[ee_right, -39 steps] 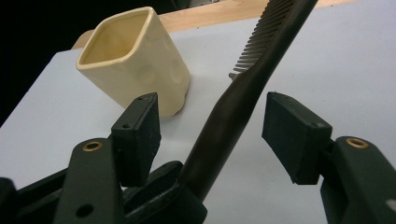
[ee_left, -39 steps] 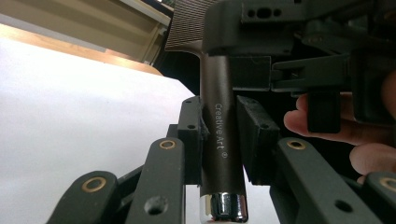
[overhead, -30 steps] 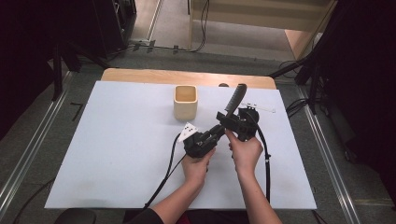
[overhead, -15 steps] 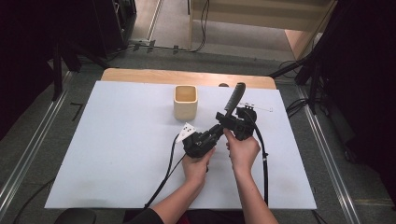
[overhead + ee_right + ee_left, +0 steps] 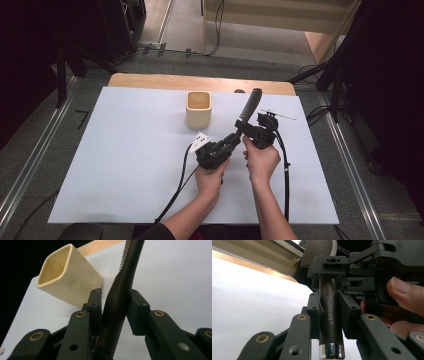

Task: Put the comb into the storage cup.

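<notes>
Largest first: white table sheet [image 5: 125, 165], running from the wooden back edge to the near edge. Next in size, cream square cup [image 5: 198, 109], upright at about 11 o'clock from the two hands, open mouth up, well clear of both tools. In the right gripper view, the same cup [image 5: 67, 285] just left of the jaws.

Then left gripper [image 5: 231, 141], held low at centre and pointing toward 1 o'clock, clamped on the lower end of the dark brush handle [image 5: 331, 315] just above its metal cap. Jaws partly closed, pads pressing both sides of the handle in the left gripper view.

Right gripper [image 5: 248, 129], just beside the left one at its 2 o'clock. Jaws just been closing, with the brush [image 5: 120, 305] between them; left pad against the handle, right pad seemingly against it too, so judged gripping. Higher hold than the left gripper's.

Smallest: the brush itself [image 5: 250, 106], lifted off the sheet, long axis running from about 7 o'clock at the metal cap up to 1 o'clock at the bristled head. Ridged head visible beyond the right gripper in the left gripper view.

Deciding relation: cup at 10 to 11 o'clock from the brush head, brush axis slanted away from it. Right gripper nearer the head, left nearer the cap end. Likely need: swinging toward 11 o'clock and tipping upright over the cup mouth.
</notes>
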